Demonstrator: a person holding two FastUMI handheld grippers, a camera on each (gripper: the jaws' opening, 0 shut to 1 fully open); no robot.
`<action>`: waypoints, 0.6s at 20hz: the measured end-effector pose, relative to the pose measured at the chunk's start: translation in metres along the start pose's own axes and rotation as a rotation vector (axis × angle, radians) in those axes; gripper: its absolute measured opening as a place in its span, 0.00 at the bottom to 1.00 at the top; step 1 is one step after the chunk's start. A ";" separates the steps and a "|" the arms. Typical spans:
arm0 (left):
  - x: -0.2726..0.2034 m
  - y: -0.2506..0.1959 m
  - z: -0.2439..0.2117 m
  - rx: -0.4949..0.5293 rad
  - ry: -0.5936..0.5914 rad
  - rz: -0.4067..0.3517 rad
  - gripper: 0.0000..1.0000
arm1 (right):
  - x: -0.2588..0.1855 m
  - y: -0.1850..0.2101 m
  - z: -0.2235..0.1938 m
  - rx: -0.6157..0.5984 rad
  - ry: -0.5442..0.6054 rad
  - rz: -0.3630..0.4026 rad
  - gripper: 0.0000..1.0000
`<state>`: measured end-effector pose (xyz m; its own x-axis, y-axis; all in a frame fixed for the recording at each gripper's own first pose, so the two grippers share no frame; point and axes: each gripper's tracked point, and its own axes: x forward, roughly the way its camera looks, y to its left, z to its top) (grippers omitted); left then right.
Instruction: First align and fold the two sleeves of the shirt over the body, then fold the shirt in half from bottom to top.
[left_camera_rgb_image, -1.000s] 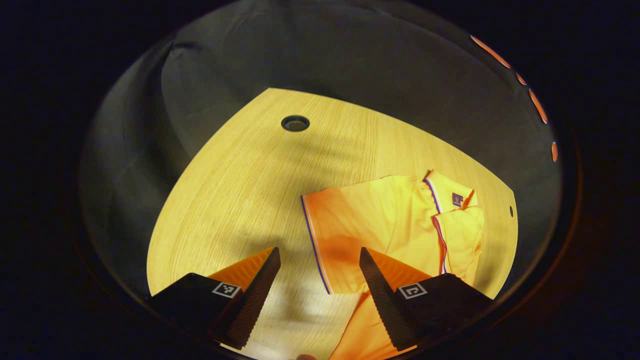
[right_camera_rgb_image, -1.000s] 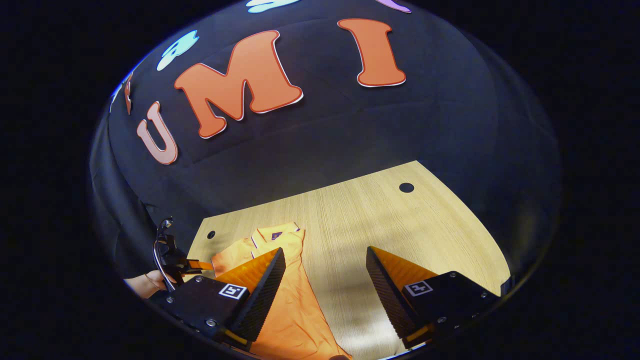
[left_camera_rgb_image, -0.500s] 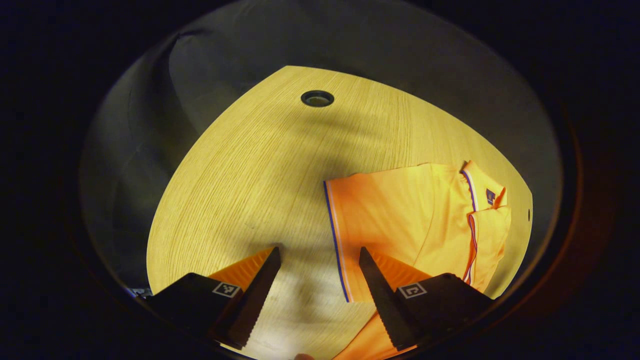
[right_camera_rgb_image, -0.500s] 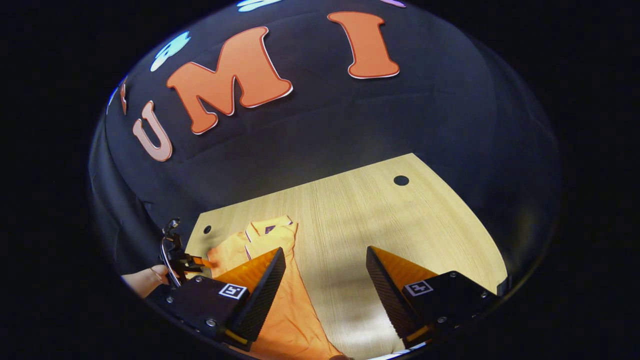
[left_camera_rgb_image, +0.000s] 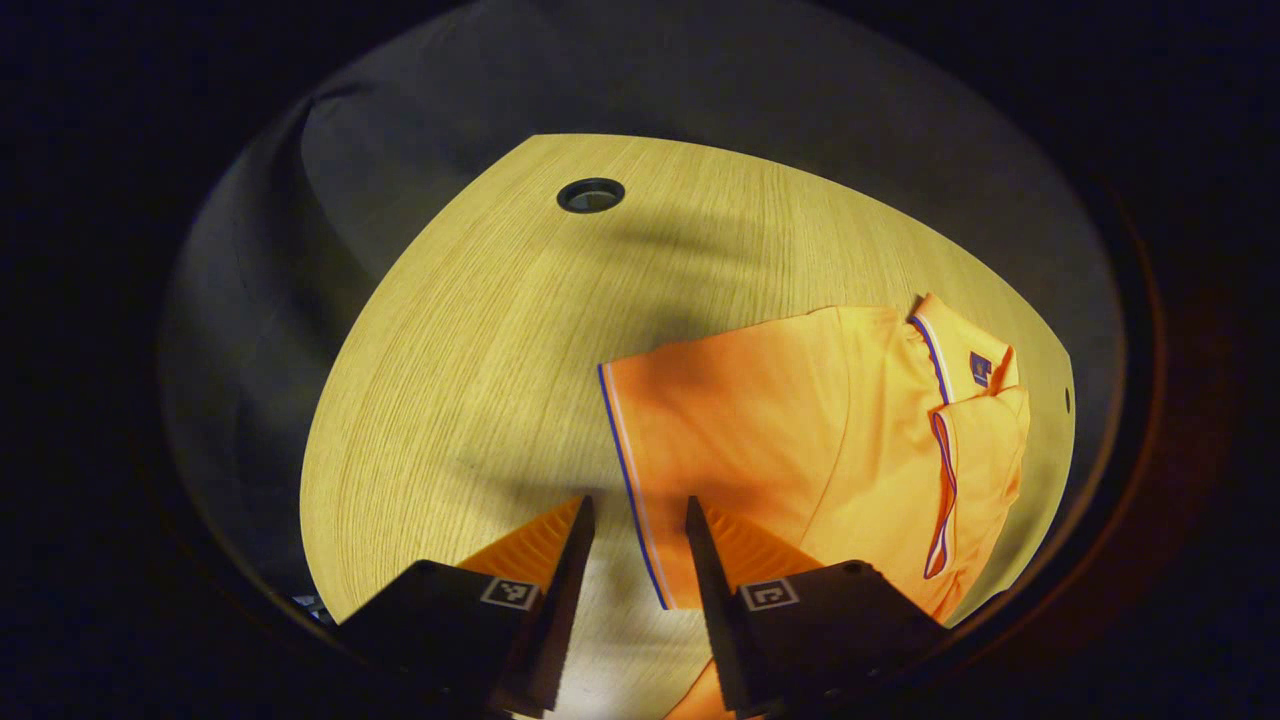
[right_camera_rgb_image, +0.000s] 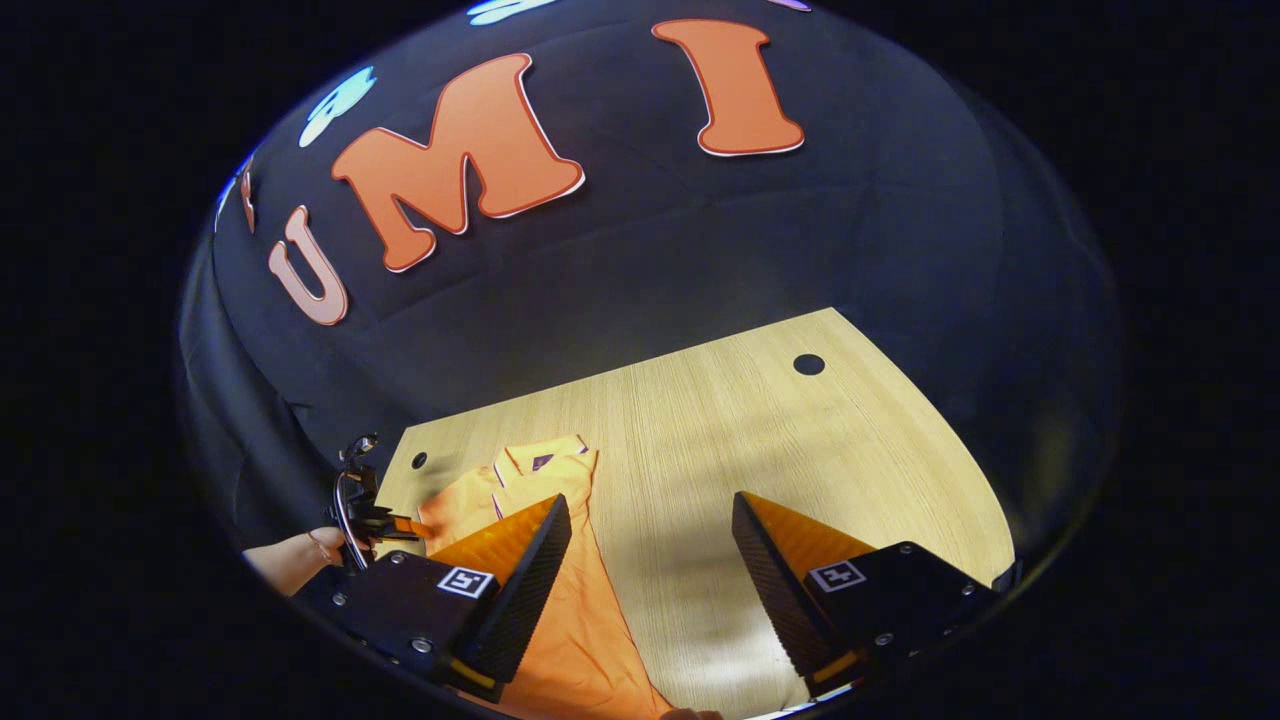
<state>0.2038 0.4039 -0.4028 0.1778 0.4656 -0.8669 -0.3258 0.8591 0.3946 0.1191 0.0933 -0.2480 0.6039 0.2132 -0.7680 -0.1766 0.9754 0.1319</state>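
While the orange shirt (left_camera_rgb_image: 800, 440) lies on the desk (left_camera_rgb_image: 470, 340), the left tool (left_camera_rgb_image: 636, 520) straddles its striped sleeve hem, fingers narrowly parted; the right tool (right_camera_rgb_image: 650, 520) hovers spread wide.

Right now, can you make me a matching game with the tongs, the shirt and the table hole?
Things:
1. left tongs
2. right tongs
3. orange short-sleeved shirt
4. round dark hole in the wooden table

States:
A. wide apart over bare wood
B. far from the shirt, near the table's back edge
C. narrow gap around the striped sleeve hem
D. lying flat

Pairs: 1-C, 2-A, 3-D, 4-B
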 end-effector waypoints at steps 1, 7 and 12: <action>0.000 -0.003 0.000 0.009 0.003 -0.011 0.45 | 0.002 0.001 0.001 -0.001 -0.004 0.005 0.99; -0.003 -0.007 0.000 -0.024 -0.004 -0.046 0.09 | 0.009 0.001 0.004 -0.039 0.002 0.016 0.99; -0.028 -0.006 0.013 -0.068 -0.070 -0.061 0.02 | 0.012 0.008 0.009 -0.047 -0.002 0.049 0.99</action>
<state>0.2124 0.3887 -0.3767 0.2627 0.4282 -0.8647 -0.3739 0.8713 0.3179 0.1318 0.1043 -0.2508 0.5952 0.2610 -0.7600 -0.2425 0.9600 0.1398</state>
